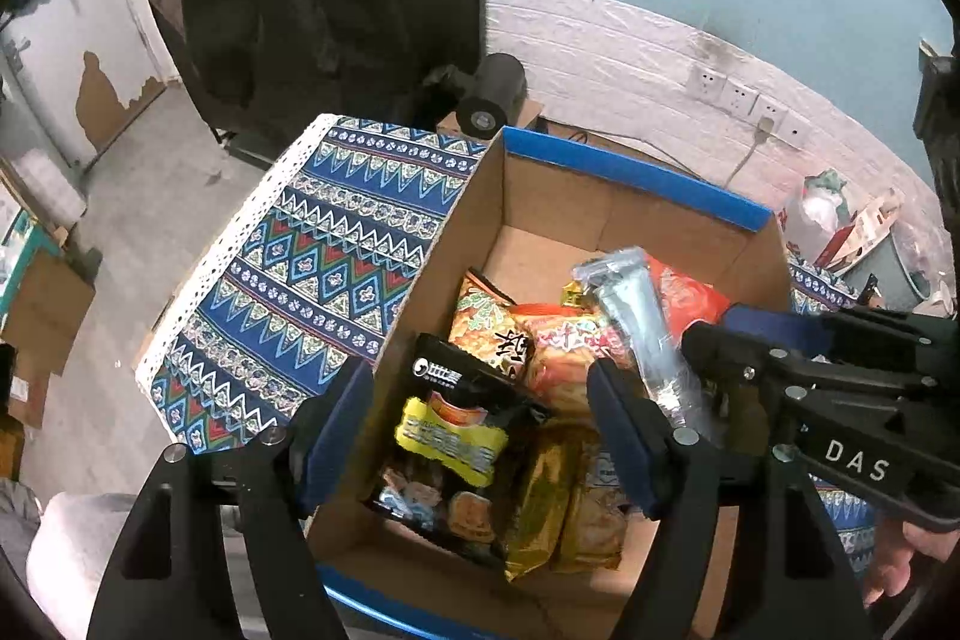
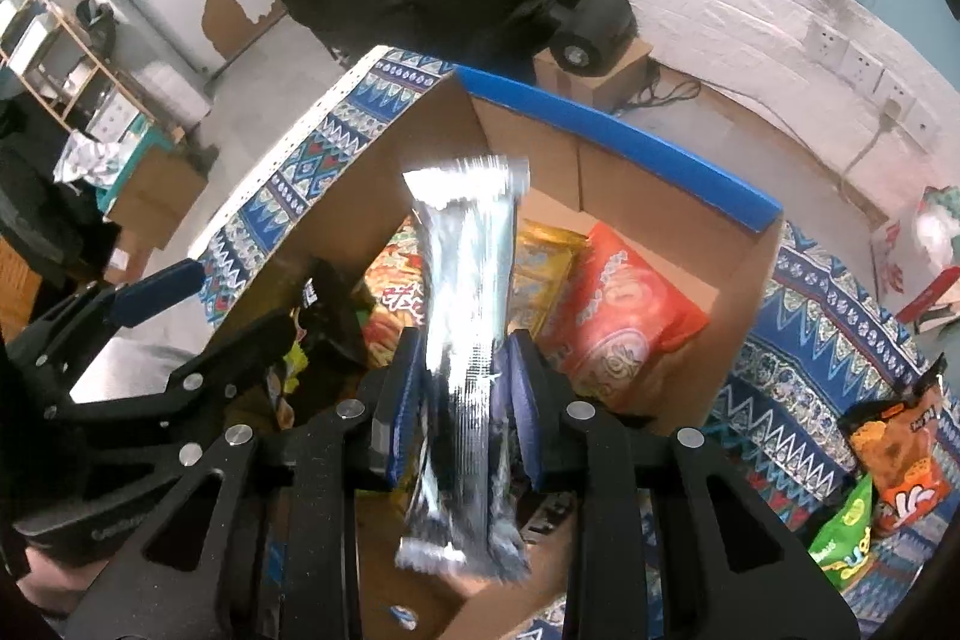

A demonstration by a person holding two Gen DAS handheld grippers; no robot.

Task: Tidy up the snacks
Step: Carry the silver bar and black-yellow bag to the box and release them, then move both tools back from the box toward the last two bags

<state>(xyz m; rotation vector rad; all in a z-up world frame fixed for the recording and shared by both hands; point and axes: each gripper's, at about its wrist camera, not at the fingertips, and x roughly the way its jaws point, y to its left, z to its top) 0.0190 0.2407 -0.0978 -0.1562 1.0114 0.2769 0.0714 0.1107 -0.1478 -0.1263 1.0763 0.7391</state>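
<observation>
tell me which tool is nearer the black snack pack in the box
Left. The left tool hangs open directly over the black snack pack, which shows between its fingers. The right tool is off to its side, shut on the silver packet.

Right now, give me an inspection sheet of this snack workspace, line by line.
Surface: table under a blue patterned tablecloth with a white lace edge.
Job's things: open cardboard box with a blue rim, holding an orange-red snack bag, a black snack packet and several yellow and orange packets; a silver foil snack bar is held above the box.
Clutter: orange chip bag and green snack bag lying on the cloth outside the box.
Grippers: left gripper open over the box's near left corner; right gripper shut on the foil bar.
Cables: white cord plugged into the wall sockets.
Surroundings: white brick wall, grey floor, cardboard boxes, wooden shelf.
</observation>
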